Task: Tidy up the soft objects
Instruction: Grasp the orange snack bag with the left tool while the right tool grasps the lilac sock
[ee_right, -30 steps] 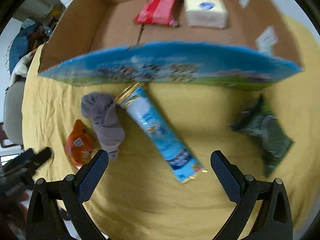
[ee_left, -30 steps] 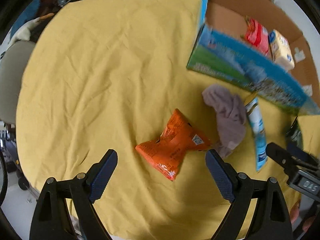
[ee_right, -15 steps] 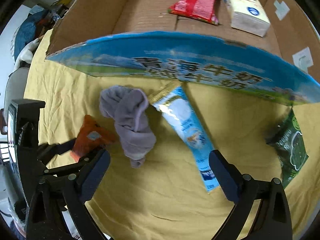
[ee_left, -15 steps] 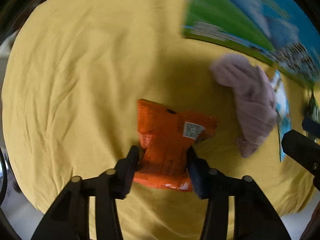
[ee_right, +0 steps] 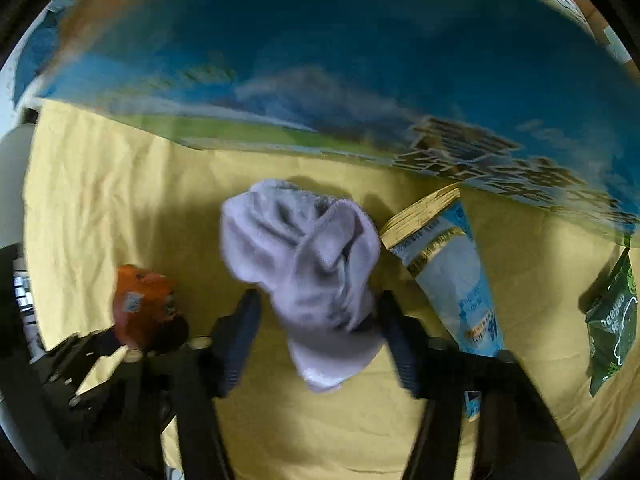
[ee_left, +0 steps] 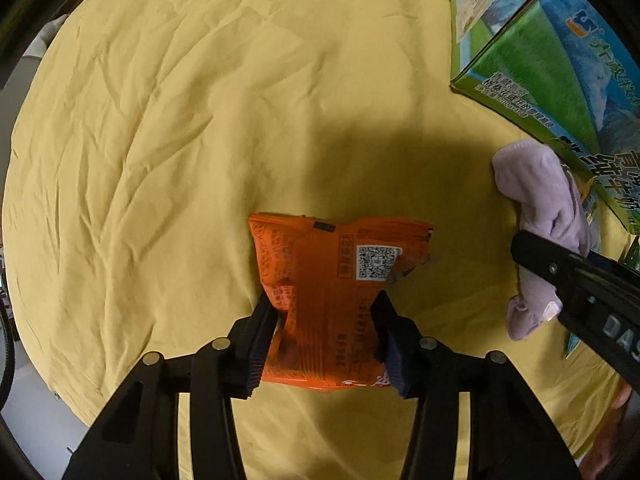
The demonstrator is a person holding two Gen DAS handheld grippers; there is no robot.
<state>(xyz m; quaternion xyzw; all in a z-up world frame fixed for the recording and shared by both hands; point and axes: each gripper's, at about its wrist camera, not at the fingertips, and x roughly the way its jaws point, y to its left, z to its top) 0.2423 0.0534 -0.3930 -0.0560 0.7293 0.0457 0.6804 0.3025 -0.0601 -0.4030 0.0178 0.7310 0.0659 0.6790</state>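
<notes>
Left gripper (ee_left: pixel 324 332): fingers clamped across waist of orange packet (ee_left: pixel 332 280), mid worktop (ee_left: pixel 180 120), ready for lifting. Right gripper (ee_right: pixel 316 340): fingers apart, straddling grey sock (ee_right: pixel 312 260) beside box (ee_right: pixel 320 80); likely next grasp, picture blurred.

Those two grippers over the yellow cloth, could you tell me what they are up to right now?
A person is tidying soft things off the yellow cloth beside the cardboard box. The left gripper is shut on the orange snack packet. The right gripper straddles the grey sock, its jaws on either side; the blur hides whether they grip it. A blue packet and a green packet lie on the cloth.
</notes>
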